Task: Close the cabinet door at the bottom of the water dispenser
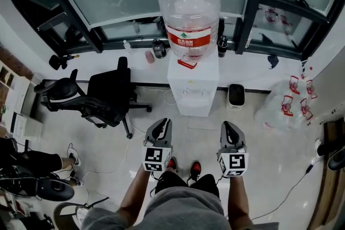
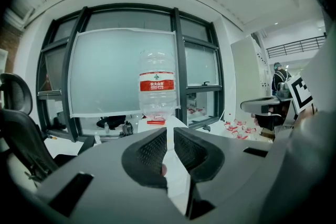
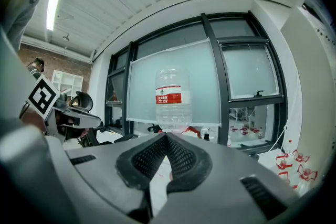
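Note:
The white water dispenser [image 1: 192, 87] stands against the window wall with a large clear bottle [image 1: 188, 14] with a red label on top. From this steep angle its bottom cabinet door does not show. Both grippers hang in front of it, apart from it, above the person's red shoes. My left gripper [image 1: 161, 127] has a narrow gap between its pads and nothing in it; in the left gripper view [image 2: 170, 132] it points at the bottle [image 2: 156, 89]. My right gripper [image 1: 230, 131] has its tips together and empty [image 3: 167, 137], with the bottle [image 3: 173, 97] straight ahead.
A black office chair [image 1: 105, 95] stands left of the dispenser. A small white and black appliance [image 1: 235, 95] sits on the floor to its right, and a clear bag with red print [image 1: 290, 100] further right. Cables trail over the pale floor.

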Tool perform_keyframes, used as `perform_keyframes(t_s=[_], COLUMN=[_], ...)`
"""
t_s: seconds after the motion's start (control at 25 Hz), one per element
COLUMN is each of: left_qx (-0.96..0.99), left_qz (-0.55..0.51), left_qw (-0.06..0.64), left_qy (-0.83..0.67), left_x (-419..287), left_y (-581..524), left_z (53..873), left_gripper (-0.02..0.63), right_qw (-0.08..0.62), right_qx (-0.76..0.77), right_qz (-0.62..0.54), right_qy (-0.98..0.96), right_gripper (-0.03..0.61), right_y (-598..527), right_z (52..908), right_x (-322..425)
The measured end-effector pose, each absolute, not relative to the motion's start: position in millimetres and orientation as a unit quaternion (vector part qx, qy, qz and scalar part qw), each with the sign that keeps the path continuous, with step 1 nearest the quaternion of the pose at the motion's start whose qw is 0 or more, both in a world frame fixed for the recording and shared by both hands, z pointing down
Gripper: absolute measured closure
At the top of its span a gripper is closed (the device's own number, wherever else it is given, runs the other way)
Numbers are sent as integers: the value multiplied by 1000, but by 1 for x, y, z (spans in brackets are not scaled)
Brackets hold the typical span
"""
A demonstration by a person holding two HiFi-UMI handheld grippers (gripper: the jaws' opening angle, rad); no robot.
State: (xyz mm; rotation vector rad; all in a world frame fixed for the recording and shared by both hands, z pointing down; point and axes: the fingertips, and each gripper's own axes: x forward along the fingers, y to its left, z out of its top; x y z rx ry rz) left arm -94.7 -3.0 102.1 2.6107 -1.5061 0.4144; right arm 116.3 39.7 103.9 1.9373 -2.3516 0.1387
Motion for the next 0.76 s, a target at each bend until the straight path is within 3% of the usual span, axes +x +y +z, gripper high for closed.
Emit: perform_keyframes(t_s=[0.76], left_qx=[858], left_qz=[131], left_qw=[45], left_qy=[-495], left_x=[-89], left_y=[6], left_z=[97], left_gripper=[555], right_qw=[45], right_qx=[635], right_qz=[42], right_qy=[-770], right_gripper=[563], right_y=[47], right_z=[101], right_x=[121])
